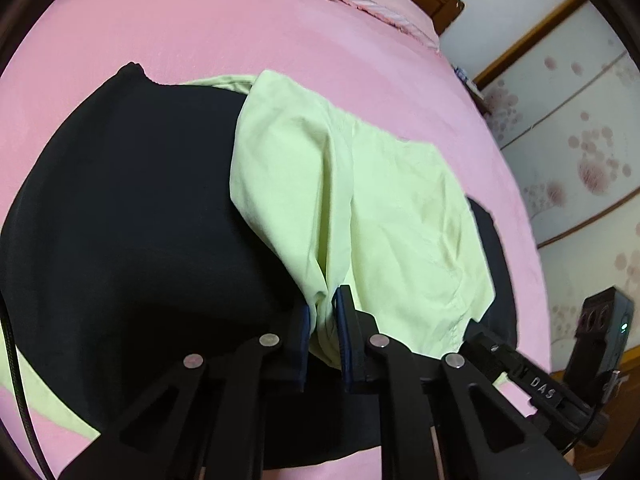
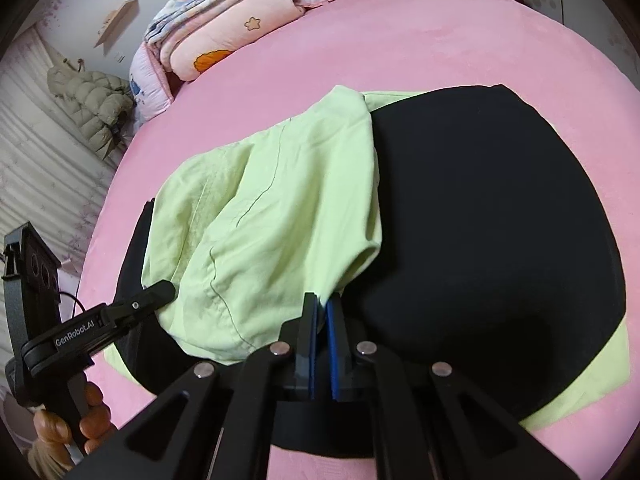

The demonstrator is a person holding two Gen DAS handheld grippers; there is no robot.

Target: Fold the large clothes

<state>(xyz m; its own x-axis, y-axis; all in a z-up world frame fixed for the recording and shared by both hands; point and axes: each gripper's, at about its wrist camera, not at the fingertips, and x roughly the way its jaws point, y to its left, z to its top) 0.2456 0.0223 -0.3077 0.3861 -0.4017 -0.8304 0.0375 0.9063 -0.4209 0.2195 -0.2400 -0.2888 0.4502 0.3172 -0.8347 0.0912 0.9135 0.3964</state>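
Nearest my left wrist camera, the left gripper [image 1: 324,320] has its blue-padded jaws pinched on a bunched fold of the pale green garment [image 1: 360,200]; cloth fills the narrow gap between the pads. On my right wrist camera the right gripper [image 2: 322,322] has its jaws nearly together, clamped on the near edge of the same green garment [image 2: 272,220].

I see the green garment draped over a black garment [image 1: 120,220], which lies spread on the pink bedsheet [image 1: 240,20]. More green cloth pokes out from under the black garment at its near edges.

Only the left view shows the sliding wardrobe doors [image 1: 580,140] with a floral pattern, beyond the bedsheet. Only the right view shows a hand [image 2: 68,424] gripping the left gripper's handle, a folded quilt stack [image 2: 216,20] at the far end of the bedsheet, and a beige puffer jacket [image 2: 92,104] hanging beside the quilt stack.
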